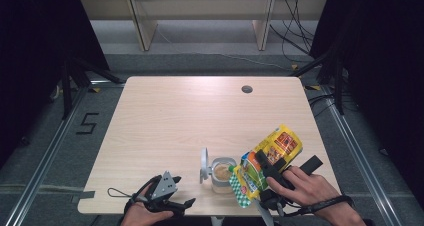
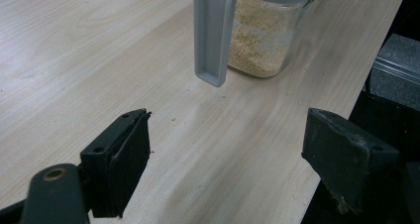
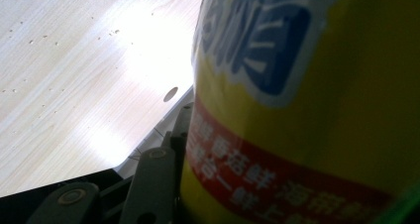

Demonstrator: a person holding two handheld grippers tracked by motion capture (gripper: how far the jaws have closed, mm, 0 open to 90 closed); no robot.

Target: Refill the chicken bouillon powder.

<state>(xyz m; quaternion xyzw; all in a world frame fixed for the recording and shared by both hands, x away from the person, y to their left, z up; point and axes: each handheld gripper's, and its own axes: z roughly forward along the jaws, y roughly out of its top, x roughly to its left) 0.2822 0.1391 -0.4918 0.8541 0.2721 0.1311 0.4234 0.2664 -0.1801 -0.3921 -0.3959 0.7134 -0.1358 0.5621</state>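
A small clear jar (image 1: 222, 175) of beige granules stands near the table's front edge, its grey flip lid (image 1: 204, 163) swung up on its left side. My right gripper (image 1: 267, 170) is shut on a yellow, red and green snack bag (image 1: 272, 148), held tilted with its lower end against the jar's right rim. In the right gripper view the bag (image 3: 307, 110) sits right at the lens. My left gripper (image 1: 182, 204) rests open at the front edge, left of the jar. Its jaws (image 2: 228, 154) stand wide apart and hold nothing, facing the jar (image 2: 260, 40) and lid (image 2: 213, 30).
The light wooden table (image 1: 190, 111) has a cable hole (image 1: 246, 89) at the back right. Fine crumbs lie scattered on the wood. A wooden shelf frame (image 1: 200, 16) stands behind the table, with cables (image 1: 295, 31) on the floor and dark curtains at both sides.
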